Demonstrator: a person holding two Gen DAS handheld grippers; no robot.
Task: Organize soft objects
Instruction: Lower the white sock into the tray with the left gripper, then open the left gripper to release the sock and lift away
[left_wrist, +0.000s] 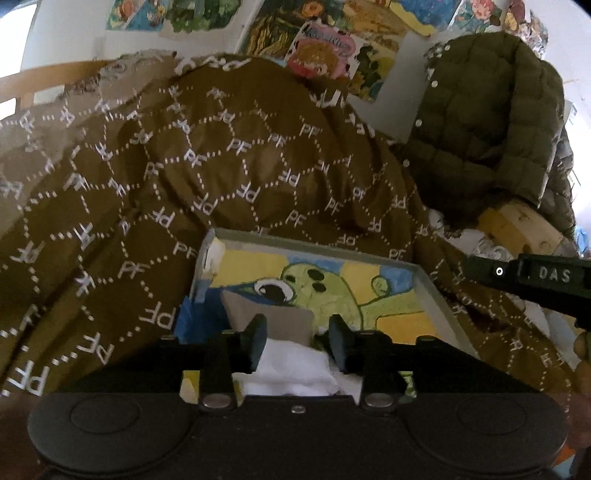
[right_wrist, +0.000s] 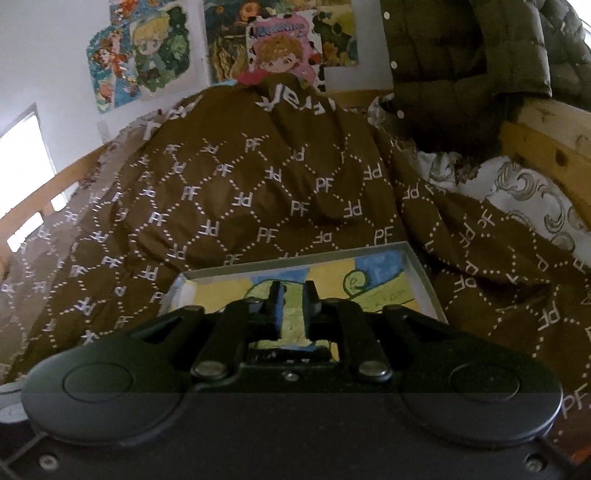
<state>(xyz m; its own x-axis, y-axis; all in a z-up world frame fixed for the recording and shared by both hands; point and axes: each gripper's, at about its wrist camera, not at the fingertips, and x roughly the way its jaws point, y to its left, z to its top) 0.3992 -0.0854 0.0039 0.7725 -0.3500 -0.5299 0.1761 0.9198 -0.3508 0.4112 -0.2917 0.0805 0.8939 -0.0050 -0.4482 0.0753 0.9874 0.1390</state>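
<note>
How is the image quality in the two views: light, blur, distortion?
Left wrist view: dim; the brown blanket is smeared at the left edge, the wooden bed frame bends from fisheye. Right wrist view: the window is overexposed white, the painted tray reads fairly sharp, corners darken.

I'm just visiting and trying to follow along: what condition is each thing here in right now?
Left gripper: open over white soft cloth, not pinching.
Right gripper: slightly open, nothing between.
Shallow box: open, painted drawing inside.
Brown quilt: bunched up behind box.
Green puffer jacket: draped over wooden bed frame.
</note>
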